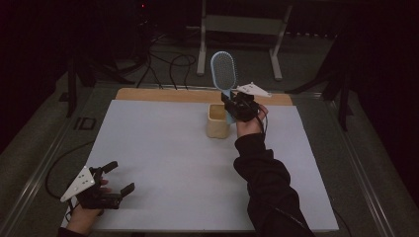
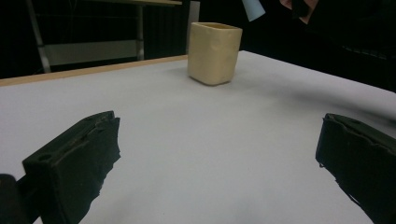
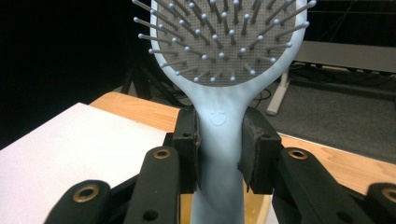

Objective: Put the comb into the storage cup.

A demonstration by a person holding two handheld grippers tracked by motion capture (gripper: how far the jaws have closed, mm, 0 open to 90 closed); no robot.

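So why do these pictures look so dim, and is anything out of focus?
High view: the room is dark, with the white table the one bright area. Left gripper view: the near tongs are soft-edged, the cream cup fairly sharp. Right gripper view: the hairbrush is sharp, with slight motion blur, and the background falls to black on the left.

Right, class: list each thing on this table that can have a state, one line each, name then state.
Hairbrush: upright, bristle head up, handle clamped in the right gripper, held above the cup.
Cup: upright on the white sheet, open top, nothing seen inside.
Right gripper: shut on the hairbrush handle.
Left gripper: open, fingers wide apart, holding nothing, low over the sheet's near left corner.
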